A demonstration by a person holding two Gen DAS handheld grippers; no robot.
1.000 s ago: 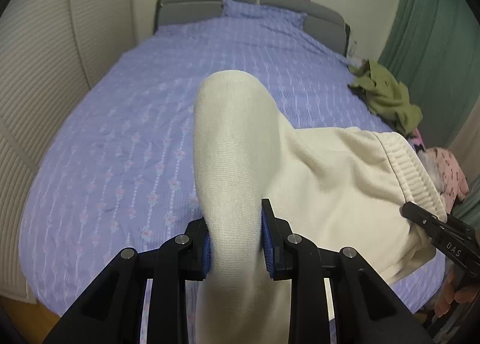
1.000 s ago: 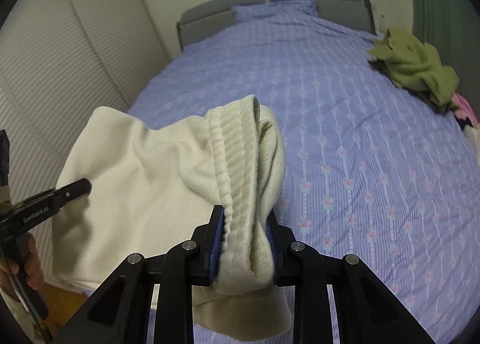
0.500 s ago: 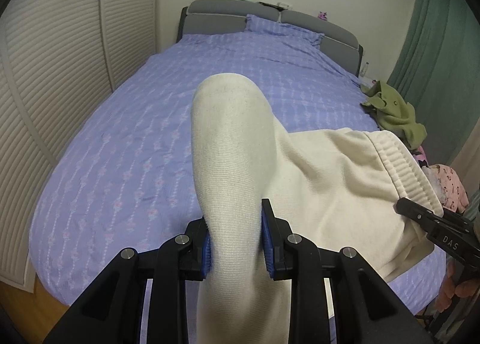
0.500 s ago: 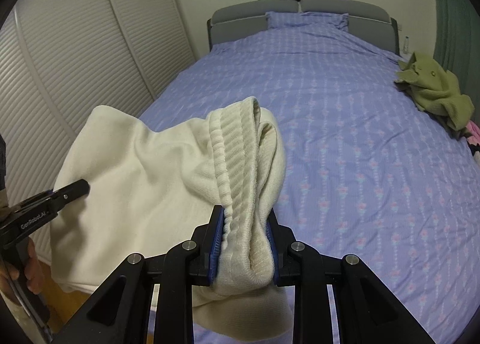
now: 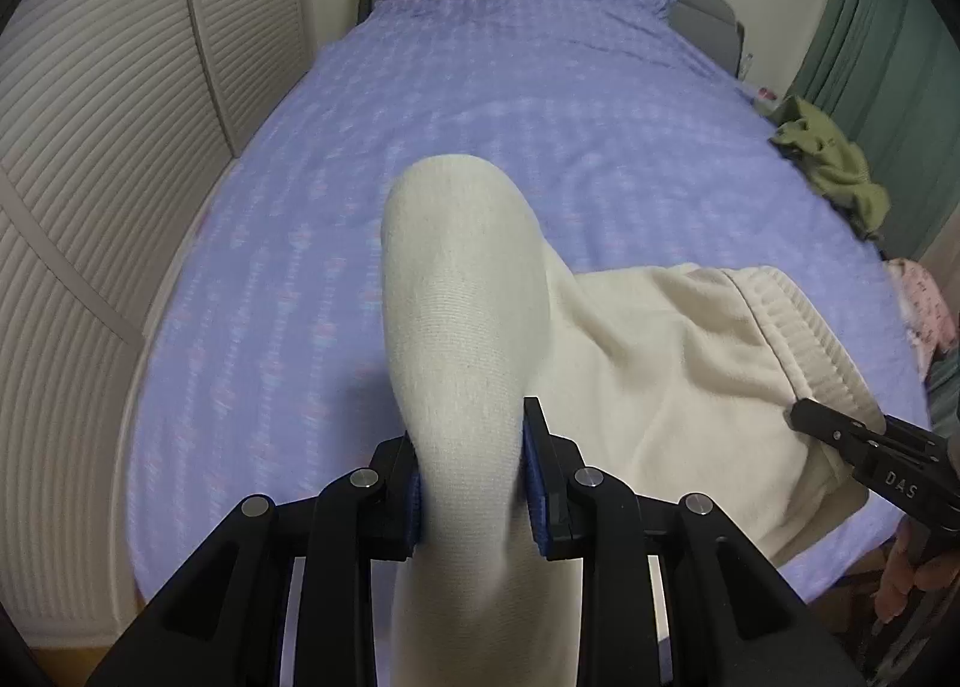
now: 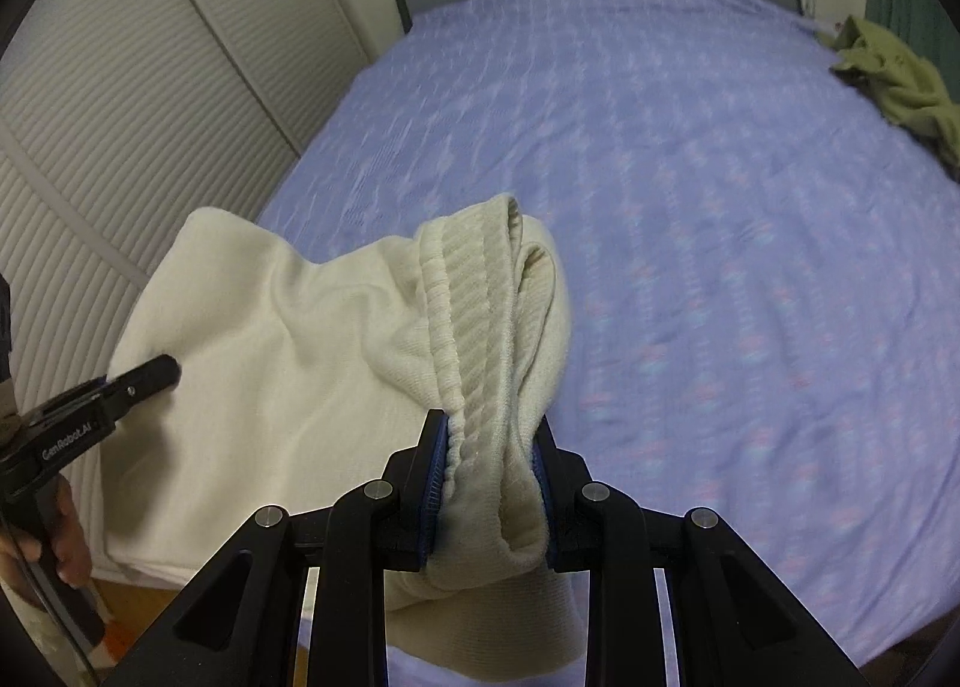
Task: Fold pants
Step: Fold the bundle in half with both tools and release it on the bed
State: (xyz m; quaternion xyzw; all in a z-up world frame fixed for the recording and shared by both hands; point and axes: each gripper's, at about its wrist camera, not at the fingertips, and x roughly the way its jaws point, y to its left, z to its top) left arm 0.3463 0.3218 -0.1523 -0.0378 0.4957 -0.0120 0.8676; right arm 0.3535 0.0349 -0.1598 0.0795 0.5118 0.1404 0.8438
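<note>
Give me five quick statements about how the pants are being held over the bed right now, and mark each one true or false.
1. The left gripper is shut on the cream pants. True.
2. The right gripper is open and holds nothing. False: it is shut on the ribbed waistband of the pants.
3. The pants lie folded flat on the purple bedspread. False: they are held up between the two grippers, not folded flat.
4. An olive green garment lies in a heap at the right edge of the bed. True.
5. The bedspread is plain white. False: it is purple with a small repeated pattern.
</note>
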